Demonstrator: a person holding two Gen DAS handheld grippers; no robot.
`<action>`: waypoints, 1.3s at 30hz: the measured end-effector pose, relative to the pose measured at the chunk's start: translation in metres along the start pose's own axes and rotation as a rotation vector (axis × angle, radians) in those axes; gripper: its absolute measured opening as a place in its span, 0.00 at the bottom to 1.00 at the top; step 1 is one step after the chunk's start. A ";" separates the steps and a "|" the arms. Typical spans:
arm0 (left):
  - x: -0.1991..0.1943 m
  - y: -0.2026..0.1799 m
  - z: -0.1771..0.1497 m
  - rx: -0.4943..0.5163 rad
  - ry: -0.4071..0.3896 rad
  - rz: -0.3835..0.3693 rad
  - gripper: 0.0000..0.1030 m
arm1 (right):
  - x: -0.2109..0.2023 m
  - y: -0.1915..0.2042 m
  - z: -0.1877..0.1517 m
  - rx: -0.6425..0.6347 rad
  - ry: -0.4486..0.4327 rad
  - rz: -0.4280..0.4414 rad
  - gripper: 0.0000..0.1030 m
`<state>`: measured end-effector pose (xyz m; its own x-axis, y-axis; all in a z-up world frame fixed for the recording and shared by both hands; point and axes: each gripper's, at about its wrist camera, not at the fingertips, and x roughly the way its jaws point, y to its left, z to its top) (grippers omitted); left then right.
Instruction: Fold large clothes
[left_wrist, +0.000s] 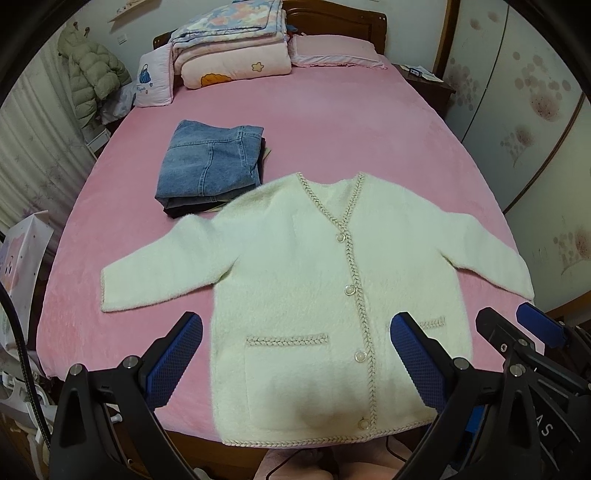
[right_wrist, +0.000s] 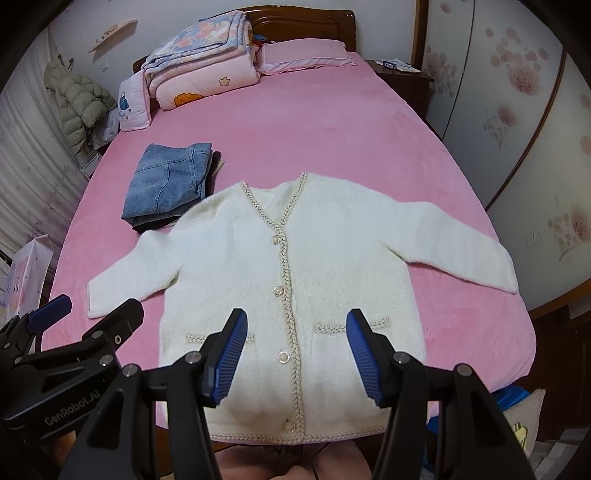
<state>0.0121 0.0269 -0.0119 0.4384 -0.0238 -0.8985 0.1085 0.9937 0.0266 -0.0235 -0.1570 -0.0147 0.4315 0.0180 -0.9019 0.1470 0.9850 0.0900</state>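
Observation:
A fluffy cream cardigan (left_wrist: 295, 280) with braided trim and pearl buttons lies flat, front up, on the pink bed (left_wrist: 314, 122), both sleeves spread out; its hem reaches the bed's near edge. It also shows in the right wrist view (right_wrist: 288, 266). My left gripper (left_wrist: 295, 325) is open and empty above the hem and pockets. My right gripper (right_wrist: 295, 321) is open and empty above the lower front. In the left wrist view the right gripper (left_wrist: 517, 325) sits at the right edge; in the right wrist view the left gripper (right_wrist: 92, 306) sits at the lower left.
A stack of folded clothes topped by blue jeans (left_wrist: 210, 166) lies behind the cardigan's left shoulder. Folded quilts (left_wrist: 232, 44) and pillows (left_wrist: 332, 51) sit at the headboard. A nightstand (left_wrist: 424, 81) and wardrobe doors (left_wrist: 535, 110) stand right; a green coat (left_wrist: 92, 74) hangs left.

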 end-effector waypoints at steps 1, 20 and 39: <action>0.000 0.001 0.000 0.006 -0.002 -0.003 0.98 | 0.000 0.000 -0.001 0.006 -0.002 0.000 0.55; -0.022 0.008 0.009 0.135 -0.107 -0.126 0.98 | -0.034 0.017 -0.021 0.135 -0.111 -0.055 0.55; -0.088 -0.114 0.047 0.297 -0.494 -0.338 0.99 | -0.057 -0.137 -0.023 0.364 -0.269 -0.080 0.54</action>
<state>0.0028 -0.0889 0.0847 0.6864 -0.4464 -0.5740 0.5218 0.8522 -0.0387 -0.0882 -0.2895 0.0146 0.6145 -0.1481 -0.7749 0.4714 0.8565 0.2101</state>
